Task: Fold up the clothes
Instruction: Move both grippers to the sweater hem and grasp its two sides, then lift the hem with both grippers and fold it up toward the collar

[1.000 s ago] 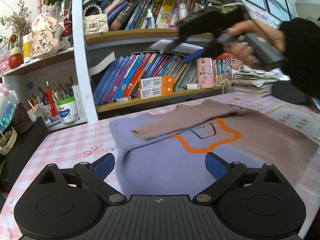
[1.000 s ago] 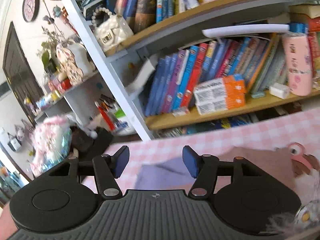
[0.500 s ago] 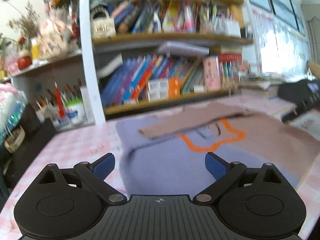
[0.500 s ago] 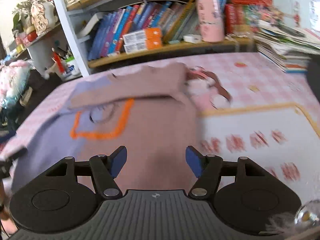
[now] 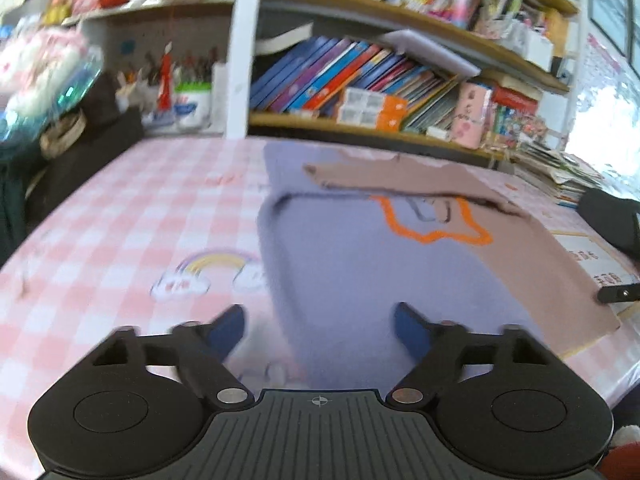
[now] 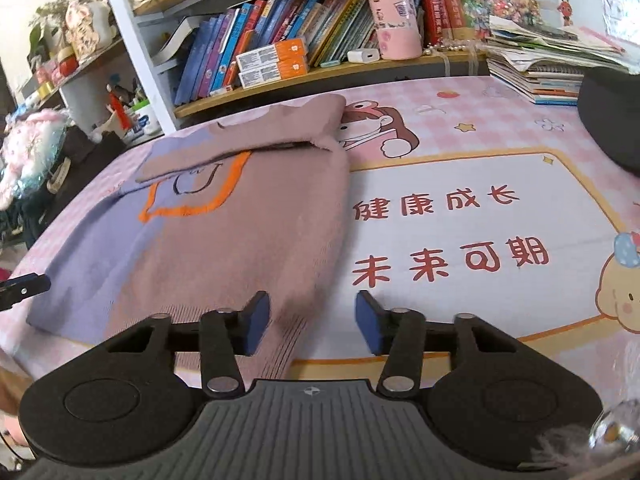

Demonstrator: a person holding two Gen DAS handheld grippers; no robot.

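A lilac and brown sweater (image 5: 360, 256) with an orange outline lies flat on the pink checked table, its sleeves folded across the chest. It also shows in the right wrist view (image 6: 224, 232). My left gripper (image 5: 320, 330) is open and empty, low over the sweater's near left hem corner. My right gripper (image 6: 312, 322) is open and empty over the near right hem corner. A tip of the left gripper (image 6: 24, 286) shows at the far left of the right wrist view; a tip of the right gripper (image 5: 618, 292) shows in the left wrist view.
A bookshelf (image 6: 280, 52) full of books runs along the table's far edge. A stack of papers (image 6: 548, 72) and a dark object (image 6: 612, 112) sit at the right. A printed mat (image 6: 472, 232) lies right of the sweater. Pen cups (image 5: 188, 96) stand at the far left.
Both grippers have dropped from up near the shelf to the near hem of the sweater, the left at its left corner, the right at its right corner. Both stay open.
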